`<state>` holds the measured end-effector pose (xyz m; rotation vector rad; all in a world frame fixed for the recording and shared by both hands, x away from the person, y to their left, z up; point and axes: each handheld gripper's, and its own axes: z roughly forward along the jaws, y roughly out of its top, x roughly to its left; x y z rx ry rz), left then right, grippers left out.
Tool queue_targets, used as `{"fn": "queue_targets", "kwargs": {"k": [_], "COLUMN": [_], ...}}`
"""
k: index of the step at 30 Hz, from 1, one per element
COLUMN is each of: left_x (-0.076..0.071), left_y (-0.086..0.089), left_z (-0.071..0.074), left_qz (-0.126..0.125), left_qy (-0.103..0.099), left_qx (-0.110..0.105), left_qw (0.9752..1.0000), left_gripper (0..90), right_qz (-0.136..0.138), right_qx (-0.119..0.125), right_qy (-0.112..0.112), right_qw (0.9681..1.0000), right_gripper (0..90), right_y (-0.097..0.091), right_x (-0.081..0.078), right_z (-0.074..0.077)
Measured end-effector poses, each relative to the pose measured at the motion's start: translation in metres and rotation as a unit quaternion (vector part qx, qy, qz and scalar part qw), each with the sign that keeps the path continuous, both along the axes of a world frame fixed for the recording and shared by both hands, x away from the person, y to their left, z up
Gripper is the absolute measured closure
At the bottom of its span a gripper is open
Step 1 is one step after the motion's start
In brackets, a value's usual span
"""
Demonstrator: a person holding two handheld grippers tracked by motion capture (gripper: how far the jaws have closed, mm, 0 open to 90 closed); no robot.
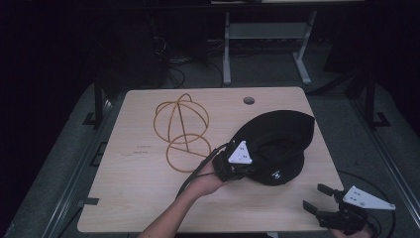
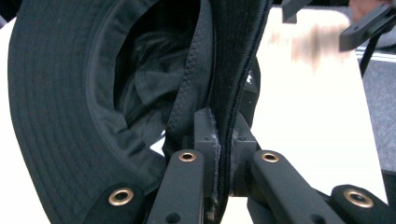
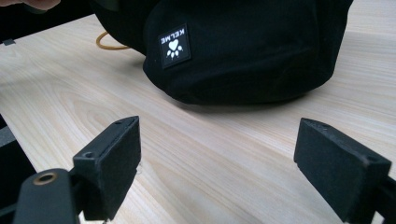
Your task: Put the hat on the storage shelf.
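one black bucket hat (image 1: 282, 144) and one yellow wire hat frame (image 1: 181, 130) lie on the light wooden table (image 1: 133, 188). the hat sits right of centre, opening up, brim stitched in rings, a small white paw label on its near side, with the frame just left of it. the left gripper (image 1: 236, 163) has its fingers pinching the hat's brim. the right gripper (image 1: 317, 198) rests at the near right corner, fingers spread.

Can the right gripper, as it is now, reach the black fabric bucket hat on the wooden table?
Probably yes. The right gripper stands open, facing the black fabric bucket hat across bare light wooden table; nothing lies between them. The left gripper grips the brim on another side.
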<state>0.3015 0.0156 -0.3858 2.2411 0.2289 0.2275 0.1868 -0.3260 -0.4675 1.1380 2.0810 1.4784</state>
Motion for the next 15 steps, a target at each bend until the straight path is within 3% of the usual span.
{"fn": "queue_targets", "kwargs": {"k": [7, 15], "left_x": [0.001, 0.002], "left_y": [0.006, 0.011], "left_z": [0.007, 0.015], "left_qz": [-0.002, -0.010], "left_qy": [0.024, 0.048], "left_qx": [-0.045, -0.087], "left_qw": [0.9987, 0.9950], "left_gripper": [85.5, 85.7], "right_qz": [-0.003, -0.008], "right_qx": [0.016, 0.031], "right_qy": [-0.003, -0.012], "right_qw": [0.9999, 0.9994], "right_gripper": [14.3, 14.1], "right_y": [0.003, 0.002], "right_x": [0.006, 0.019], "right_z": [0.004, 0.009]}}
